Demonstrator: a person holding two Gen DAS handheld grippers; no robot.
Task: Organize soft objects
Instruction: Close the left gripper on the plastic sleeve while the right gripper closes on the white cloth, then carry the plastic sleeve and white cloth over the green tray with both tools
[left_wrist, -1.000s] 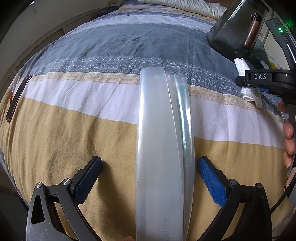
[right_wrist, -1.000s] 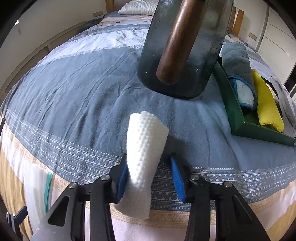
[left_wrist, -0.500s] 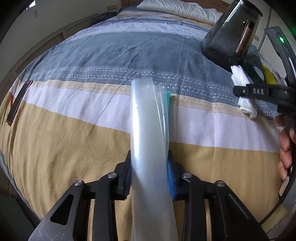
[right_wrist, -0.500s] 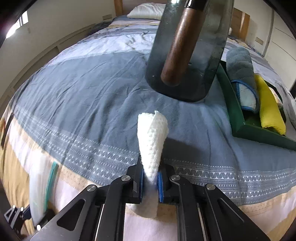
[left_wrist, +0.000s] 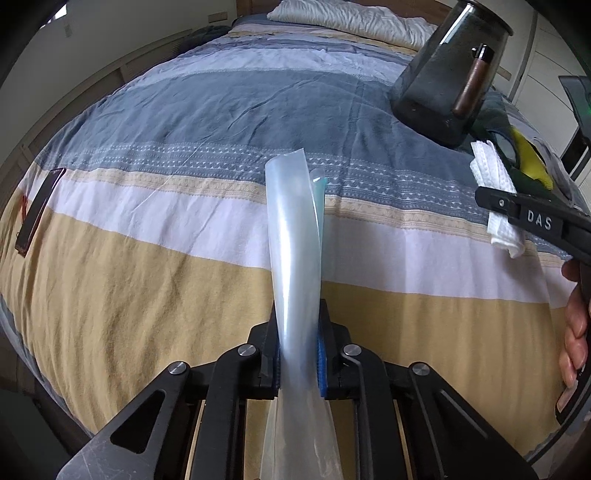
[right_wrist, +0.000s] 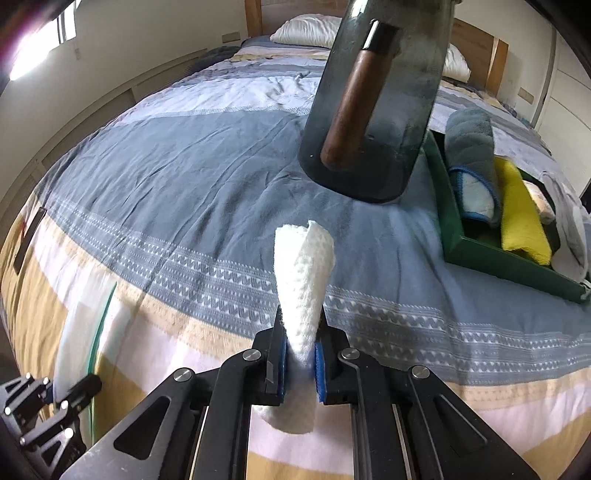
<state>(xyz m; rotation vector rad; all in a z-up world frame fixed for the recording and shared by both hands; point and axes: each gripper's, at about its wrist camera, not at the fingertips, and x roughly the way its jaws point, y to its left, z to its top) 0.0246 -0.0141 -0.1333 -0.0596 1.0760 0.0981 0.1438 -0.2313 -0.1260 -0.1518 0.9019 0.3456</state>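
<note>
Clear plastic bag (left_wrist: 295, 236) clamped in L gripper (left_wrist: 298, 363), white cloth (right_wrist: 303, 284) in R gripper (right_wrist: 300, 363).
Slick bag, thin pinch: may slip out w/ fast swing toward green tray (right_wrist: 454, 236).

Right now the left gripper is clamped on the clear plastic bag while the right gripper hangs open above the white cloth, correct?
Not quite. The right gripper is not open: the right wrist view shows its fingers shut on the white cloth, which stands up between them. The rest holds: the left gripper is clamped on the clear plastic bag.
</note>
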